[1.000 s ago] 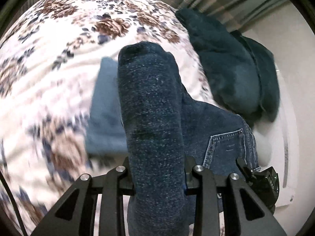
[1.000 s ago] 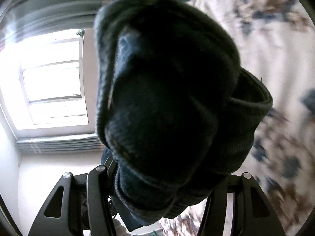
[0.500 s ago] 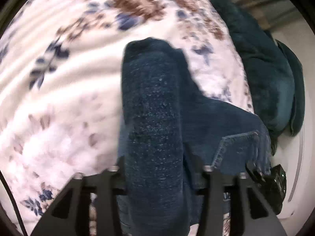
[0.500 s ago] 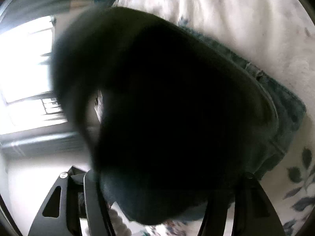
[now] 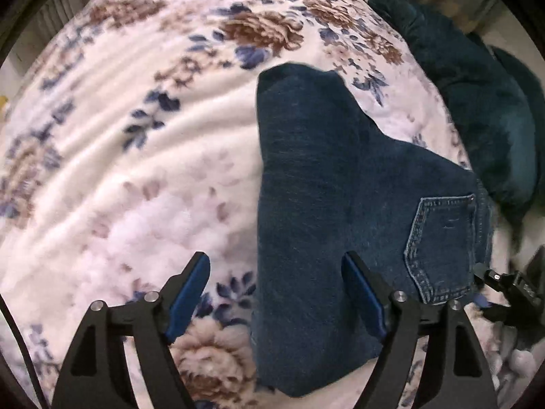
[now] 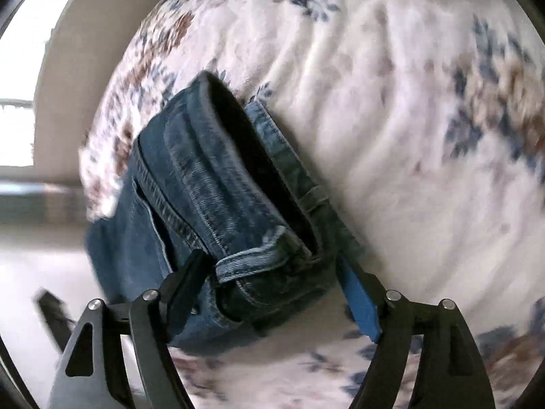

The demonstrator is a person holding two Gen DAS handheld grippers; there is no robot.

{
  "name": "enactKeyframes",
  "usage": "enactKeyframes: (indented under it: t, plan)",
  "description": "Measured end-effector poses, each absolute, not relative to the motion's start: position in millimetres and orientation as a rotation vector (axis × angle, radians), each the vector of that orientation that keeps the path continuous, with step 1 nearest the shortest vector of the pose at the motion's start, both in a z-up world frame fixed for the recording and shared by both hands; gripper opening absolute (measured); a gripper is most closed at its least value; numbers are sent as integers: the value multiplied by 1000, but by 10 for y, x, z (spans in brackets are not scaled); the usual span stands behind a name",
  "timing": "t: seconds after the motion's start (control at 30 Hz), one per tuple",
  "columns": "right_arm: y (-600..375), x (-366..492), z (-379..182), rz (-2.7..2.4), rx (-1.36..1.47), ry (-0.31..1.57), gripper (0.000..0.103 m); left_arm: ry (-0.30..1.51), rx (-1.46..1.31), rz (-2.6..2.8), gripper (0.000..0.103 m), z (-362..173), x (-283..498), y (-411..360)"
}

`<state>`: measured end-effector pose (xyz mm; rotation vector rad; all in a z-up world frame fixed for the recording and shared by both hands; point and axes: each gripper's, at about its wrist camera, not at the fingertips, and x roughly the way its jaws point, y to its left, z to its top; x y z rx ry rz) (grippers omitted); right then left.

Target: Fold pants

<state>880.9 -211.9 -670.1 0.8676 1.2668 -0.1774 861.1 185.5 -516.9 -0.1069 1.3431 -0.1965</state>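
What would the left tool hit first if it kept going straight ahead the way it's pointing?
Most likely the folded jeans: the open left tool straddles their edge, with floral blanket under its left finger. Depth is unclear.

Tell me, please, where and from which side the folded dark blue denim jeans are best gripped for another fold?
Probably at the narrow folded end of the folded dark blue denim jeans, far from the back pocket. Come from the left, over the bare floral blanket: that edge is straight, stacked and unobstructed, while teal bedding crowds the right.
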Motion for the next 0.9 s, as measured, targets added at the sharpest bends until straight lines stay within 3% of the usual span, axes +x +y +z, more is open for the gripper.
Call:
enactKeyframes:
  t: [0.13, 0.2, 0.27, 0.53, 0.9]
  plan:
    - [-1712, 9293, -6216, -223, 450, 1302, 88, 1268, 21, -105, 80, -4897, 8281, 1559]
    - [-1607, 8917, -5959, -242, 300, 1286, 90, 1243, 36, -75, 98, -4777, 8074, 1426]
    - [-1446, 8762, -5662, -249, 211, 1263, 93, 1234, 10, -76, 99, -4696, 7939, 1344]
    - [-1123, 7421, -4402, -229, 86, 1184, 93, 1181, 32, -65, 100, -4154, 7347, 1044]
    - [-1076, 6226, -2989, -193, 64, 1022, 93, 1026, 38, -10, 100, -2840, 6222, 1017]
